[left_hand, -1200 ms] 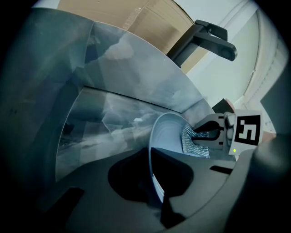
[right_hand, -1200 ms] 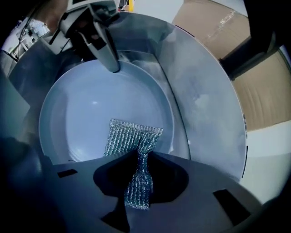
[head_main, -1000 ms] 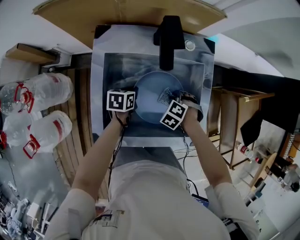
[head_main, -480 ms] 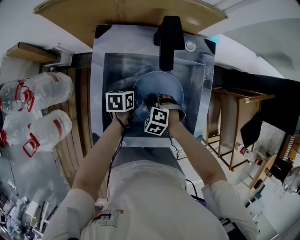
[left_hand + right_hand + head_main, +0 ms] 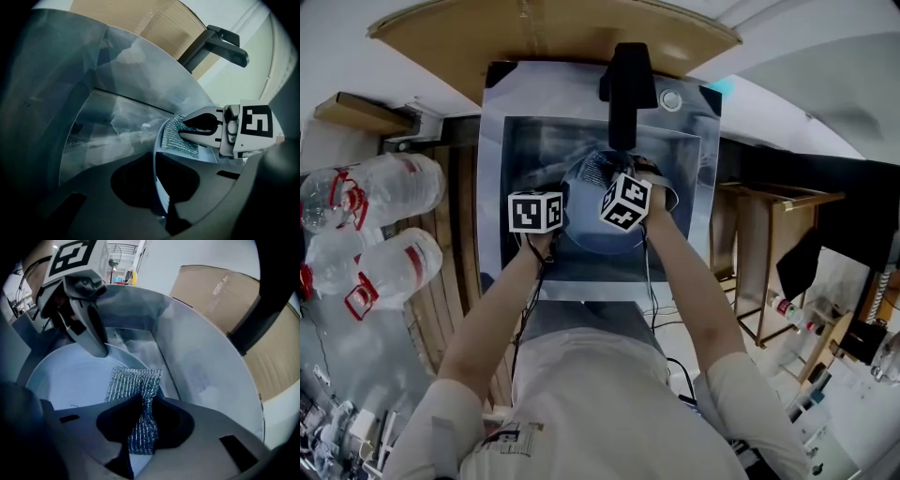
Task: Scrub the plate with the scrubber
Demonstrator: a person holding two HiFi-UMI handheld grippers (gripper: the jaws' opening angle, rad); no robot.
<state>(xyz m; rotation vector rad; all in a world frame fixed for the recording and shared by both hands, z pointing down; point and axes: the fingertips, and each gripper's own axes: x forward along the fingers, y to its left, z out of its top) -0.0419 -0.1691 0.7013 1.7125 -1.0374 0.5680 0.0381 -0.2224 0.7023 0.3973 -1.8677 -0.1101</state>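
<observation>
**Right gripper** (image 5: 140,430): clenched on a pinched fold of the scrubber (image 5: 135,383). The free end is spread against the plate (image 5: 65,376) near its far rim, toward the back wall of the sink (image 5: 201,371).

**Left gripper** (image 5: 157,197): clamped on the plate's left rim (seen edge-on between its jaws), by which the plate is steadied.

From the scrubber, the bare face of the plate lies back toward the sink's near edge and toward the left gripper. The next stroke is therefore judged to be drawn that way, by the right hand.

The rim grip is shown only in the left gripper view, and the pinch on the scrubber best in the right gripper view. In the head view both contacts are hidden beneath the grippers' own bodies, though the faucet (image 5: 623,84) over the sink's back edge is shown.
</observation>
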